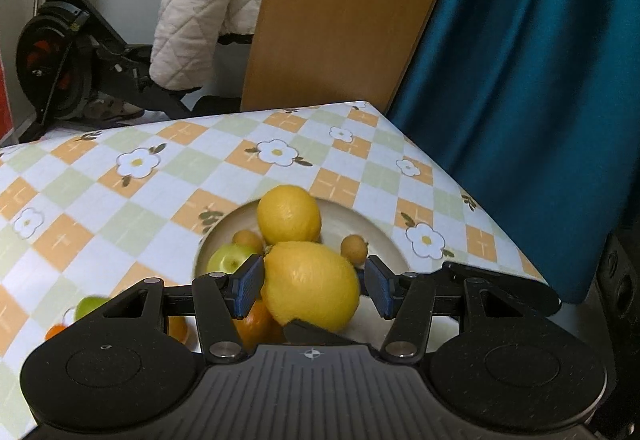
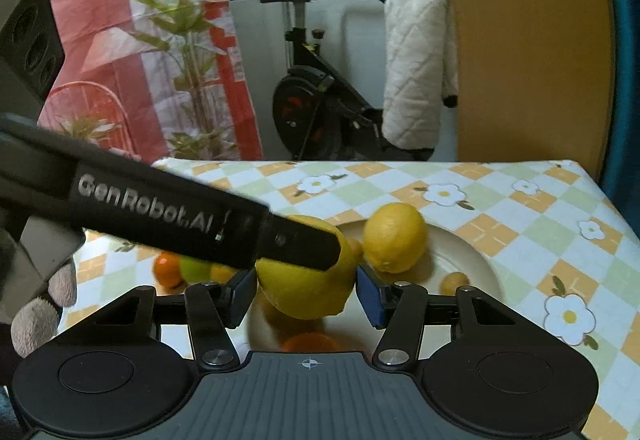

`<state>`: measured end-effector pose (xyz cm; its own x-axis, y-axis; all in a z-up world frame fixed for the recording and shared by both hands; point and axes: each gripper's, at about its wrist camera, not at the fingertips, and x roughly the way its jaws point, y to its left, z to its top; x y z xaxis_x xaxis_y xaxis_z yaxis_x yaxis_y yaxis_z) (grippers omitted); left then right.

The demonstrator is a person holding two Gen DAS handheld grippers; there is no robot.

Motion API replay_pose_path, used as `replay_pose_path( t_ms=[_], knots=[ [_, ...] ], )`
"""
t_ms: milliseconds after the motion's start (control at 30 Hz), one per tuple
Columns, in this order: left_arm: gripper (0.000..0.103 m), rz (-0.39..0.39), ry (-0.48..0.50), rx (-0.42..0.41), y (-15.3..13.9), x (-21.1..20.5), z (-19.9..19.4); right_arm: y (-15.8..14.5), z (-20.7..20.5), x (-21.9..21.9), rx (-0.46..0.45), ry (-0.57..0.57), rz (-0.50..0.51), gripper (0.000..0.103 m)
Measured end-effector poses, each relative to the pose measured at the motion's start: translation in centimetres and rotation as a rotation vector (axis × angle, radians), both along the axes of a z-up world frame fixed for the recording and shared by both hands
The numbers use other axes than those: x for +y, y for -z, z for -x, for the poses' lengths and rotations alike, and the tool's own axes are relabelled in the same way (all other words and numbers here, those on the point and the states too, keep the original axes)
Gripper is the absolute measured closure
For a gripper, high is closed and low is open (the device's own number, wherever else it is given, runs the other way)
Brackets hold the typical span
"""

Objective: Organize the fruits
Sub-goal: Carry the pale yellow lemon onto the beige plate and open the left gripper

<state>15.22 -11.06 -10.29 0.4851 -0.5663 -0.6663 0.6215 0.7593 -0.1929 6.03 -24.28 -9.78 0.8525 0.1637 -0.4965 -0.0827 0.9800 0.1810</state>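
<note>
Left wrist view: our left gripper [image 1: 312, 286] clamps large yellow lemon [image 1: 311, 286] above round cream plate [image 1: 384, 236] on checked floral table [image 1: 160, 200].

Right wrist view: our right gripper [image 2: 306, 294] brackets same lemon; contact unclear. Risk: competing grips, lemon drops onto plate.

two lemons [image 1: 289, 215], one plate [image 1: 360, 224]
</note>
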Motion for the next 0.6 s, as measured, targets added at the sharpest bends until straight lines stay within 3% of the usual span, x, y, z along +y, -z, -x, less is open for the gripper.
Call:
replay_pose_path(
  t_ms=[167, 267, 600],
  knots=[
    [0.045, -0.025, 0.02, 0.019, 0.9, -1.5, -1.0, 1.0, -1.0, -1.1, 0.022, 0.028, -0.021, 0.057],
    [0.05, -0.025, 0.043, 0.03, 1.3, -2.2, -1.3, 1.4, -1.4, -1.6, 0.015, 0.034, -0.028, 0.068],
    [0.051, -0.036, 0.043, 0.015, 1.4, -3.3, -2.4, 1.8, -2.6, -2.2, 0.011, 0.035, -0.017, 0.068]
  ],
)
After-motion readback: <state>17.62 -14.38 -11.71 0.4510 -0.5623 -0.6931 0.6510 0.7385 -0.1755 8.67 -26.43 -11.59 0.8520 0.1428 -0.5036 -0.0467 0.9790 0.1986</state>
